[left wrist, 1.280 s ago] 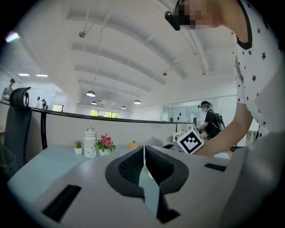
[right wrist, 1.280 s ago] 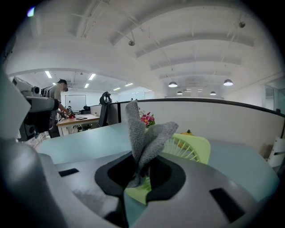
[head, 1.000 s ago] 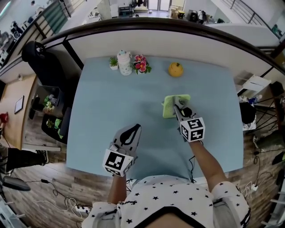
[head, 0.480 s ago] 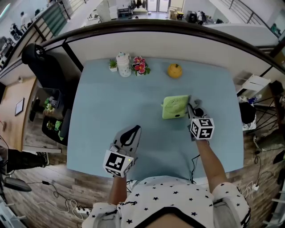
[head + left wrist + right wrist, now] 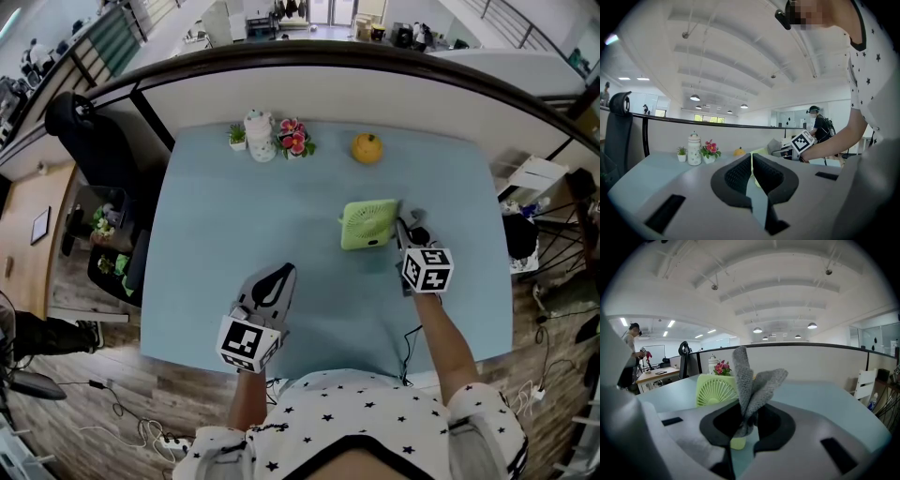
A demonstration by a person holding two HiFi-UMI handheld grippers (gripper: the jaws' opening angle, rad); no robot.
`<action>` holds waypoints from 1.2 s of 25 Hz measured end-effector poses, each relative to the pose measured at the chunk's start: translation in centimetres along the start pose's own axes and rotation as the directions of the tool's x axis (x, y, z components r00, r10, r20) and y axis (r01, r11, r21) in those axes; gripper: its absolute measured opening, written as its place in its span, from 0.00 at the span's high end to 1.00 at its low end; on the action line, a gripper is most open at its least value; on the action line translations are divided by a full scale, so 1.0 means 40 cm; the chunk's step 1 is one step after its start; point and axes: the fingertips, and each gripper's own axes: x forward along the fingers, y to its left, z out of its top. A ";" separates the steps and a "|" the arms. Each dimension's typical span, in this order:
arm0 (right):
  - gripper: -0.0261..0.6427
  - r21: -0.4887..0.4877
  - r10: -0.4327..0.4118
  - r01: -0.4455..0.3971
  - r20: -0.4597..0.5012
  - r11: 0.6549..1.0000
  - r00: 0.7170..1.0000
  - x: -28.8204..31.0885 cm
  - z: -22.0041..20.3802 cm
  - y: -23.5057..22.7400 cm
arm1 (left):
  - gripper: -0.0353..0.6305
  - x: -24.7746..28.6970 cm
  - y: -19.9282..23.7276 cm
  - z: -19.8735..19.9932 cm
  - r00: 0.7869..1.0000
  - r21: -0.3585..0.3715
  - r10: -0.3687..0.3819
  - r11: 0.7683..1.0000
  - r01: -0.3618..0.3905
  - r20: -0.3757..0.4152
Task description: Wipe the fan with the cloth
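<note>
Right gripper: your right gripper [image 5: 744,423] is clamped on the grey cloth [image 5: 752,380]. The cloth sticks up out of the jaws in two folded flaps.
Left gripper: your left gripper [image 5: 751,159] has its jaws pressed together with nothing between them. It's over the near-left part of the table [image 5: 234,216], well apart from the fan.
Fan: the light green fan [image 5: 367,225] sits right of the table's middle. In the right gripper view it's upright, with the round grille facing that gripper, just left of the jaws.
Cloth vs fan: from the head view the cloth is right by the fan's right edge, with your right gripper just beside it. Honestly you can't tell from these angles whether the cloth is actually touching the fan or just next to it.
Table: light blue top.
Far edge: a white jar [image 5: 260,134], a small potted plant [image 5: 238,137], some pink flowers [image 5: 295,137] and a yellow-orange round thing [image 5: 367,147] are lined up there. All of them are well apart from the fan.
Off to the side: a black chair [image 5: 80,112] stands past the table's far-left corner.
</note>
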 end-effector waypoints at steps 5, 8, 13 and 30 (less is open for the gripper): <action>0.87 -0.041 0.086 -0.083 0.053 0.996 0.995 -0.015 0.047 0.086 | 0.90 0.003 -0.005 0.002 1.000 0.002 -0.006 1.000 0.006 0.001; 0.87 -0.089 0.160 -0.154 0.058 0.984 0.985 -0.010 0.051 0.168 | 0.90 0.007 -0.011 0.002 1.000 0.004 -0.015 1.000 0.015 0.000; 0.87 -0.160 0.275 -0.271 -0.001 0.949 0.961 0.015 0.017 0.296 | 0.90 0.000 0.001 -0.001 1.000 0.000 -0.002 1.000 0.002 -0.005; 0.87 -0.203 0.240 -0.255 -0.093 0.945 0.966 0.060 -0.054 0.279 | 0.90 0.002 0.004 -0.005 1.000 -0.002 0.004 1.000 -0.004 -0.013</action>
